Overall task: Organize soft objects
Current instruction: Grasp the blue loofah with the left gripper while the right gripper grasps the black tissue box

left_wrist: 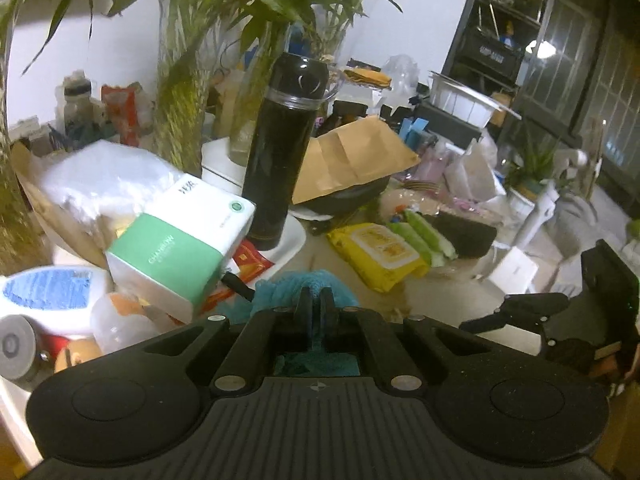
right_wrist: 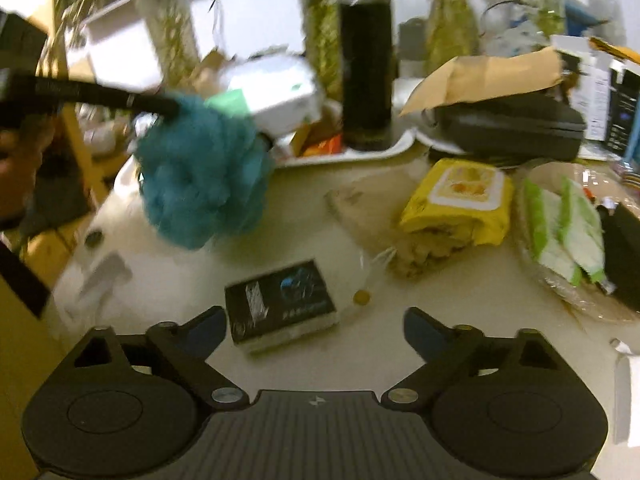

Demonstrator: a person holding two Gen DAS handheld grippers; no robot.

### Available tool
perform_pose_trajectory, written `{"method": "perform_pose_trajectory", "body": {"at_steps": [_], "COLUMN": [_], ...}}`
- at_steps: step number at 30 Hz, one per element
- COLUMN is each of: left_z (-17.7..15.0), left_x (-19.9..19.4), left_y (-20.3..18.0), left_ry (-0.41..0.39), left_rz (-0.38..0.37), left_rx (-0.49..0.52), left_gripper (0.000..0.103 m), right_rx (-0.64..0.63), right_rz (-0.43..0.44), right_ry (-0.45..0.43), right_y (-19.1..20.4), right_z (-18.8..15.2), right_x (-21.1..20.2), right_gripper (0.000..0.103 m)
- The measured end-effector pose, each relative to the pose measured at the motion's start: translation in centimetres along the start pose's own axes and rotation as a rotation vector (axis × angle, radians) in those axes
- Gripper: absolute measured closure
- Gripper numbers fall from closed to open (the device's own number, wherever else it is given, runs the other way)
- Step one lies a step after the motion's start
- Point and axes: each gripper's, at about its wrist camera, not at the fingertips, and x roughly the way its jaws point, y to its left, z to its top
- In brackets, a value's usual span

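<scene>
The teal mesh puff point(right_wrist: 200, 172) hung clear of the bench point(right_wrist: 400, 344), pinched at its top by the left gripper point(left_wrist: 316, 300), whose fingers point(left_wrist: 303, 306) were pressed together on a tuft of the mesh. In the right wrist view the puff dangled from those black fingers at the left, in front of a white and green tissue box point(left_wrist: 180, 244). Behind it a tall black flask point(left_wrist: 280, 148) stood upright on a white tray point(right_wrist: 360, 154), with a brown paper envelope point(left_wrist: 352, 156) lying over a dark case point(right_wrist: 508, 128) just to the right. A yellow wipes pack point(right_wrist: 460, 200) lay on the bench near green-and-white packets point(right_wrist: 560, 232). The right gripper point(right_wrist: 316, 330) hovered low over the bench with its fingers point(right_wrist: 204, 330) wide apart and nothing between them; a small black box point(right_wrist: 280, 304) lay just ahead of the left finger. Leafy stems in glass vases point(left_wrist: 180, 92) rose behind.
</scene>
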Motion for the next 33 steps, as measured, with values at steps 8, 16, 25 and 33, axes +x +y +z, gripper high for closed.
{"method": "perform_pose_trajectory", "body": {"at_steps": [8,16,25,33], "left_z": [-0.4,-0.5,0.1,0.7], "left_x": [0.3,0.4,-0.2,-0.5], "left_y": [-0.9,-0.7,-0.8,-0.9], "left_ry": [0.004,0.009,-0.014,-0.026], "left_rz": [-0.017,-0.01,-0.006,-0.013], "left_rx": [0.045,0.053,0.037,0.01], "left_gripper": [0.1,0.1,0.1,0.1], "right_rx": [-0.115,-0.21,-0.235,-0.207], "right_rz": [0.051,0.016,0.034,-0.022], "right_ry": [0.032,0.068,0.09,0.036], "right_y": [1.8,2.6,2.8,2.1], "right_z": [0.1,0.0,0.1,0.5], "right_x": [1.5,3.4,5.1,2.9], "right_gripper": [0.012,0.012,0.028,0.029]}}
